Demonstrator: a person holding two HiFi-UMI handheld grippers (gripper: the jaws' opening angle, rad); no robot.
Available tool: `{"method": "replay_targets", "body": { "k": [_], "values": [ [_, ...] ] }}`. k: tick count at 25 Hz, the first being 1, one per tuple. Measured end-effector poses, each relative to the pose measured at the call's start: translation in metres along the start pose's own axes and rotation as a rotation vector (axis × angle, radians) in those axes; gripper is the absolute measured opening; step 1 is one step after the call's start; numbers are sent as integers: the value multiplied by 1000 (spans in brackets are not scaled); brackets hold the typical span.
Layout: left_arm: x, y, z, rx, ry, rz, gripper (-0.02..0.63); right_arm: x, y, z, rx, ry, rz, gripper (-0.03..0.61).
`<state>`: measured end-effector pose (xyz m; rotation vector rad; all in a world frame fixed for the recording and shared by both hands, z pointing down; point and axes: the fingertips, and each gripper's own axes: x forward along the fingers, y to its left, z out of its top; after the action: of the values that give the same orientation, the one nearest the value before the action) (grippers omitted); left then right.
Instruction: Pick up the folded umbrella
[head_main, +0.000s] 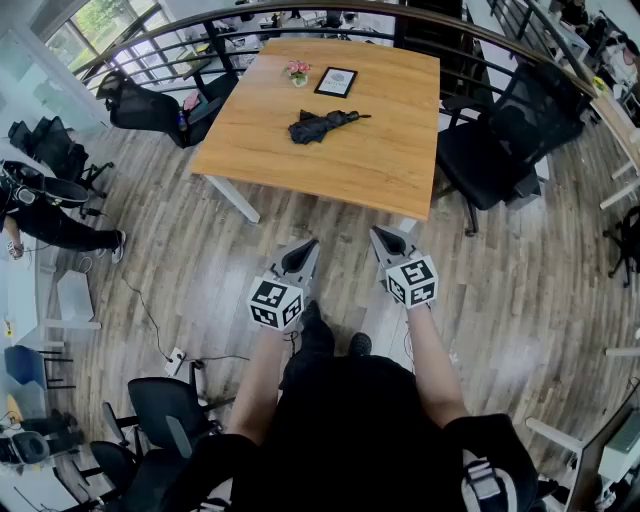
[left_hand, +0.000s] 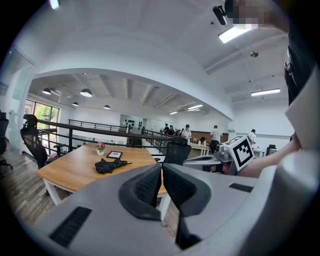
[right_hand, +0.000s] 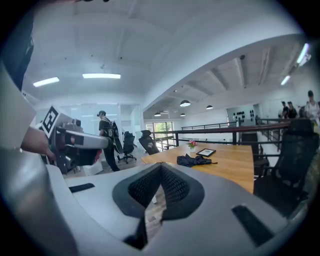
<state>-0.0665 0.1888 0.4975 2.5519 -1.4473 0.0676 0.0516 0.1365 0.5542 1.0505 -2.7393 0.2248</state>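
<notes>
A folded black umbrella (head_main: 322, 125) lies near the middle of the wooden table (head_main: 400, 150), its handle toward the right. The same umbrella (left_hand: 110, 165) shows in the left gripper view, and as umbrella (right_hand: 195, 160) in the right gripper view, far beyond the jaws. My left gripper (head_main: 310, 246) and right gripper (head_main: 378, 235) are held side by side over the floor, well short of the table's near edge. Both are shut with nothing between their jaws. In its own view the left gripper (left_hand: 161, 166) has its tips together, and the right gripper (right_hand: 161, 167) does too.
A small flower pot (head_main: 297, 73) and a black picture frame (head_main: 336, 82) stand behind the umbrella. Black office chairs (head_main: 500, 140) stand at the table's right side and another chair (head_main: 150, 105) at its left. A railing (head_main: 300, 25) runs behind. A person (head_main: 50, 220) is at far left.
</notes>
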Motion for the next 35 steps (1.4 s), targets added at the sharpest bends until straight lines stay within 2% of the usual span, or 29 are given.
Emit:
{"method": "replay_targets", "body": {
  "k": [3, 7, 16, 23, 35],
  "values": [
    [0, -11, 2, 3, -13, -11, 29, -9, -2, -4, 51, -21, 5, 8],
    [-3, -20, 2, 4, -24, -17, 29, -22, -2, -9, 60, -19, 1, 8],
    [-6, -27, -3, -10, -18, -24, 29, -37, 9, -18, 17, 10, 18, 8],
    [-4, -36, -1, 10, -11, -37, 29, -45, 3, -12, 19, -8, 9, 8],
    [-8, -32, -9, -14, -4, -16, 31, -46, 1, -15, 27, -3, 5, 8]
  ]
}}
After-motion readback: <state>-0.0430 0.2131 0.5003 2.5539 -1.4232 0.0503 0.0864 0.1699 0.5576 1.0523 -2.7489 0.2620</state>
